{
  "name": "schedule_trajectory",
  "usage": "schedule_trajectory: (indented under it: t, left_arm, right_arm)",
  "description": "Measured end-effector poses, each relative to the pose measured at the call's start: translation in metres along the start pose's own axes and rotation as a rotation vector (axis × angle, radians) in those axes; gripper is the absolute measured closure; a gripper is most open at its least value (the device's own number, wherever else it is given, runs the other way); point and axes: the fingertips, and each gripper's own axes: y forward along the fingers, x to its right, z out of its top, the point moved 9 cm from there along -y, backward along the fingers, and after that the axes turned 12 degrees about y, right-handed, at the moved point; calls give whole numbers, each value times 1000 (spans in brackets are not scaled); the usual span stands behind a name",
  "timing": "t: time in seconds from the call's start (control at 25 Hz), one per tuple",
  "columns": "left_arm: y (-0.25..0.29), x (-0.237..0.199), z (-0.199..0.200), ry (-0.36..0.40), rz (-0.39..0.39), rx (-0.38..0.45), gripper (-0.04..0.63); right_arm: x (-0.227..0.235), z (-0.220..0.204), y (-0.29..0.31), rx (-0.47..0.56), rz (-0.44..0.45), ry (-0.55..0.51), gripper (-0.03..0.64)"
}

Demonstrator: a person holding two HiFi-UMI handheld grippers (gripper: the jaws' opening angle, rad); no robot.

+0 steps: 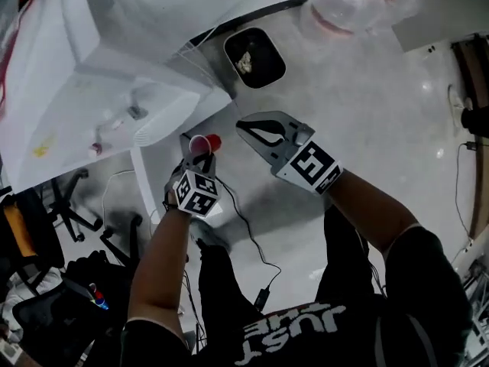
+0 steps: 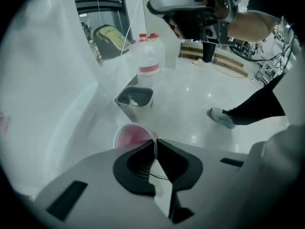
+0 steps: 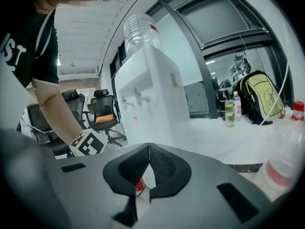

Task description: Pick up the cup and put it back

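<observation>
Two grippers show in the head view over a pale glossy floor [image 1: 367, 113]. A white water dispenser [image 1: 114, 75] fills the upper left and a dark bin [image 1: 254, 57] sits top centre. At centre-left the left gripper [image 1: 200, 156] bears the red cup [image 1: 211, 141] at its tip.

Left gripper view: jaws pinched on the cup's rim, lower centre.

Right gripper view: the right gripper [image 3: 149, 147] is closed tip to tip and empty.

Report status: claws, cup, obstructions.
Left claw shut on rim of red cup. Right claw shut, empty. Trash bin ahead on floor, apart from cup.
</observation>
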Motion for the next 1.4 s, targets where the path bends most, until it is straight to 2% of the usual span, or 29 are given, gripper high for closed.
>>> schedule_trajectory:
  t: [0.24,0.4,0.52,0.64,0.76,1.04,1.28,1.4]
  left_arm:
    - [114,-36,-55,13,89,-98,571]
    - [167,-70,-76,-10,134,-146,571]
    - [199,-85,-85,49,142,-199,571]
    - [227,-100,-90,121,154,-253,571]
    - [248,-117,-94,159,172,-300,571]
    - [278,-131,-108,181,188,-379,571]
    - [286,-137,-107,239,227,-397,570]
    - [287,-141,-104,235,224,-404,565]
  right_arm:
    - [41,-98,48,-37,31,1,583]
    - [56,-135,71,-48,61,-5,583]
    - [64,-155,81,-73,66,-13,584]
    - [71,-169,86,-91,70,-23,584]
    - [74,-181,89,-95,85,-7,584]
    - [81,-194,89,-112,87,19,583]
    - [84,-197,87,-106,85,41,584]
    - [82,-197,85,-111,88,45,583]
